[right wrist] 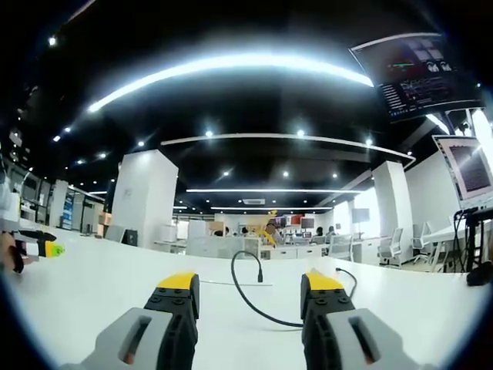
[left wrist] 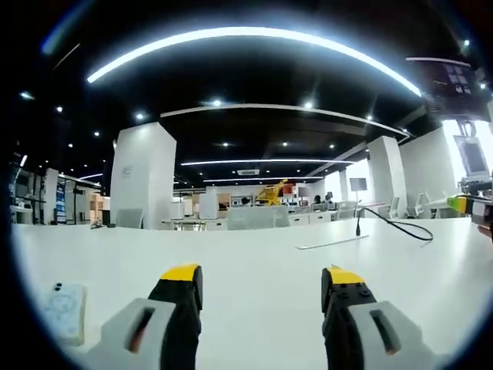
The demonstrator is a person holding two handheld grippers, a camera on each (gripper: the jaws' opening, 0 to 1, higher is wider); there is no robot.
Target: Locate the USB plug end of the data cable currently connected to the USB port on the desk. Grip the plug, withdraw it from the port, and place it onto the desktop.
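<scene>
two grippers: left gripper (left wrist: 262,287) and right gripper (right wrist: 246,291), fingers open, empty
cable (right wrist: 248,297): arcs upright off the surface (right wrist: 115,285), likely plugged in

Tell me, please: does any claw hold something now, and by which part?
Nothing is held. The left claw and right claw are open, with the black cable lying free on the white desk.

Open-plan office: rows of desks (right wrist: 293,250), chairs (right wrist: 397,245), monitors (right wrist: 462,166), ceiling strip lights (left wrist: 254,35).
</scene>
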